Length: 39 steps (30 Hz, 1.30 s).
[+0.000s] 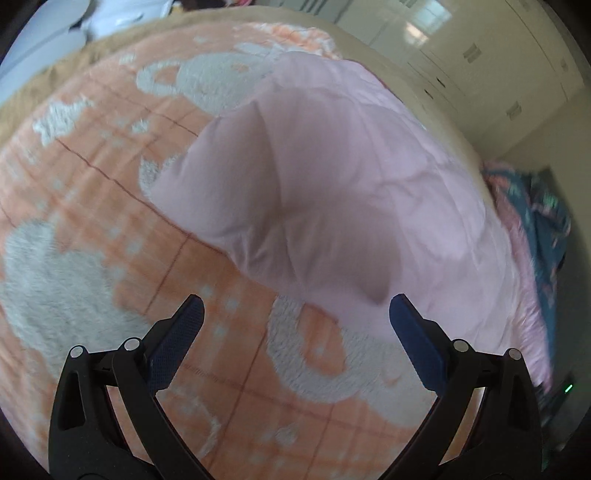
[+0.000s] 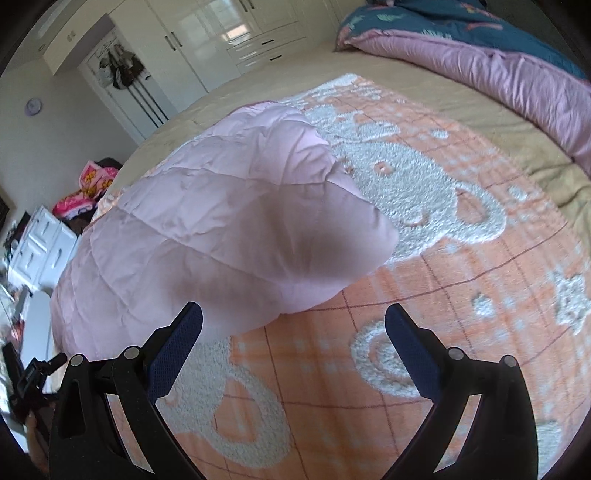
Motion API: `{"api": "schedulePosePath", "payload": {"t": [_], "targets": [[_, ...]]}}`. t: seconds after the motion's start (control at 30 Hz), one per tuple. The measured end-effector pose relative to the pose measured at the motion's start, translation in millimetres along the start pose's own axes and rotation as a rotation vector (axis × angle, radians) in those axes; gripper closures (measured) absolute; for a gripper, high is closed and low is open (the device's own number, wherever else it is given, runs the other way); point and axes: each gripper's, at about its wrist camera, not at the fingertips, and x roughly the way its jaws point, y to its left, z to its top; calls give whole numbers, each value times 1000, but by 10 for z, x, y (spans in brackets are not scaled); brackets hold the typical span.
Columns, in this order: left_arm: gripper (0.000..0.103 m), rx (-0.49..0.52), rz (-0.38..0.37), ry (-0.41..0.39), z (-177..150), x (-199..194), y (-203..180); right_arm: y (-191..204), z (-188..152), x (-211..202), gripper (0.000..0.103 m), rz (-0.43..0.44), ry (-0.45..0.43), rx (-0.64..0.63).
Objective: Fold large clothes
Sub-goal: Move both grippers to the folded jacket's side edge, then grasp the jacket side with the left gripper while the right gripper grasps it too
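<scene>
Lying across an orange fleece blanket (image 1: 92,192) with pale bear and star shapes, a pink quilted garment (image 1: 332,192) is spread on the bed, its padded body running toward the far right in the left wrist view. One puffy fold or sleeve, blurred enough that I cannot say which, juts toward the near left, its rounded end resting on the blanket. The left gripper (image 1: 295,314) hovers just near that end with its jaws spread wide and nothing between them; the right fingertip sits close to the garment's edge, though contact is unclear.

From the right wrist view the same garment (image 2: 207,221) fills the left and centre, its rounded end pointing right over the blanket (image 2: 443,277). The right gripper (image 2: 293,317) is likewise released, jaws well apart and empty, with its left fingertip at the garment's near edge.

A purple and teal quilt (image 2: 498,74) lies bunched at the far right of the bed, and white wardrobes (image 2: 221,33) stand beyond.
</scene>
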Motion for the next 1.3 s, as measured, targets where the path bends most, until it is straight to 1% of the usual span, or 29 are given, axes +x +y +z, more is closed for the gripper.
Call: {"api": "schedulePosePath", "payload": {"t": [0.1,0.2,0.33,0.47,0.53,0.67,0.73,0.8,0.83,0.9,0.93,0.97,1.0,1.03,1.07,1.13,1.17,1.23,1.3], "targets": [[9,-49,-32,9,99,114,11,-57,61,107,4,-4,3,38],[9,-67,-40,-5,176,188,-20,-125,118,250,4,10,21,95],[8,-82,-26,-13,268,306,-92,-159,166,448,4,69,42,168],[8,-112,-50,-21,279,418,-38,-108,203,668,4,144,57,208],[8,-124,-72,-29,279,468,-9,-79,217,759,4,166,45,219],[8,-128,-86,-47,285,514,-10,-26,247,848,5,177,14,216],[8,-132,-89,-54,290,528,-18,-2,271,870,9,183,10,207],[8,-133,-89,-63,283,530,-39,32,274,867,25,202,2,190],[8,-133,-88,-67,307,552,-37,51,275,854,28,205,-4,177],[8,-137,-91,-78,312,553,-48,116,272,807,42,204,-24,131],[9,-141,-96,-82,325,558,-45,138,274,785,45,205,-31,115],[12,-142,-105,-84,321,555,-52,155,279,768,50,206,-36,105],[19,-138,-118,-84,320,546,-67,182,288,744,54,205,-42,89],[28,-128,-123,-89,312,517,-80,200,295,722,56,202,-46,77],[33,-107,-124,-98,316,478,-115,242,300,688,59,194,-52,52],[53,-60,-115,-120,334,400,-196,331,331,632,62,165,-67,-6],[56,-36,-113,-131,344,356,-243,383,333,620,64,150,-71,-25],[66,-3,-116,-146,373,299,-306,477,320,579,66,112,-76,-63],[70,37,-110,-160,393,228,-373,559,309,520,69,91,-94,-101]]}}
